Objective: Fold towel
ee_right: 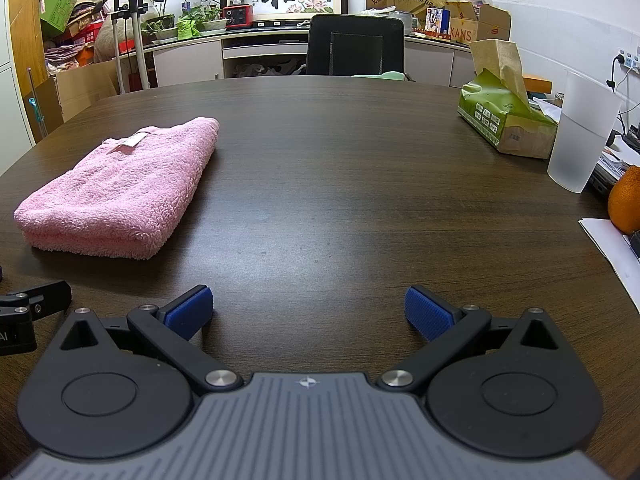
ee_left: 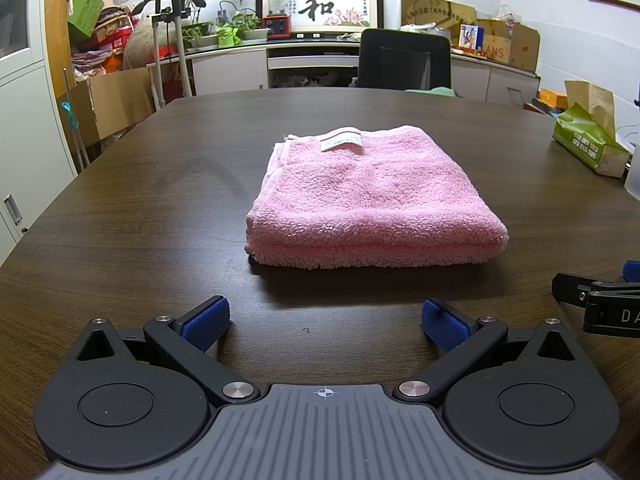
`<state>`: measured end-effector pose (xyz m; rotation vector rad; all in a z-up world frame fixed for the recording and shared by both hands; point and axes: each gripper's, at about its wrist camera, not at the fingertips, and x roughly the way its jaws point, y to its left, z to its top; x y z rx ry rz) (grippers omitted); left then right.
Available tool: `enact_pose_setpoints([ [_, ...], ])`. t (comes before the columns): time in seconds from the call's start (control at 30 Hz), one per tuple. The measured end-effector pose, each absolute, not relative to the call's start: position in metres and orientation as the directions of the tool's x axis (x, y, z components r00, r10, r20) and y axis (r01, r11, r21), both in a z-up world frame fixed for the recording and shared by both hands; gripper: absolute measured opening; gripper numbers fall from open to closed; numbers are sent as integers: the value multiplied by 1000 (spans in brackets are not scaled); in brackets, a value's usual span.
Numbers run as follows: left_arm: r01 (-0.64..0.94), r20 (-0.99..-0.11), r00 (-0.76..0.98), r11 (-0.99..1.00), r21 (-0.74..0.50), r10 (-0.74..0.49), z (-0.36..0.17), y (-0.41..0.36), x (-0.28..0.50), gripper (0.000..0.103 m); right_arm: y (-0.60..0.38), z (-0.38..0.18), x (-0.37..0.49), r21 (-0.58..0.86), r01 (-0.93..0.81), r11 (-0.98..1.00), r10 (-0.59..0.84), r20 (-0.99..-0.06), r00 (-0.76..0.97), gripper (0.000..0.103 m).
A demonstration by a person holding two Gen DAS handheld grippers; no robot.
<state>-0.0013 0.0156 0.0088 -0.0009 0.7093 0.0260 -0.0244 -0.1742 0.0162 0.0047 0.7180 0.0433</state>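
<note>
A pink towel (ee_left: 372, 196) lies folded into a thick rectangle on the dark wooden table (ee_left: 140, 208), with a white label at its far edge. My left gripper (ee_left: 326, 322) is open and empty, a short way in front of the towel's near edge. My right gripper (ee_right: 308, 312) is open and empty over bare table, with the towel (ee_right: 120, 192) ahead to its left. Part of the right gripper shows at the right edge of the left wrist view (ee_left: 600, 300). Part of the left gripper shows at the left edge of the right wrist view (ee_right: 28, 304).
A green tissue box (ee_right: 504, 120), a frosted plastic cup (ee_right: 580, 136), an orange (ee_right: 626, 200) and papers (ee_right: 616, 248) sit at the table's right side. A black office chair (ee_right: 356, 46) stands at the far edge. Cabinets and clutter line the back wall.
</note>
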Motion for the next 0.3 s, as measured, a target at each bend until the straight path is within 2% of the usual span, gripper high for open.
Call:
enact_pose_setpoints([
  [0.3,-24,-651,758,1000,9,24,9,15,-1,103,-174,16,-24,19,-38,999,41,-658,752,103],
])
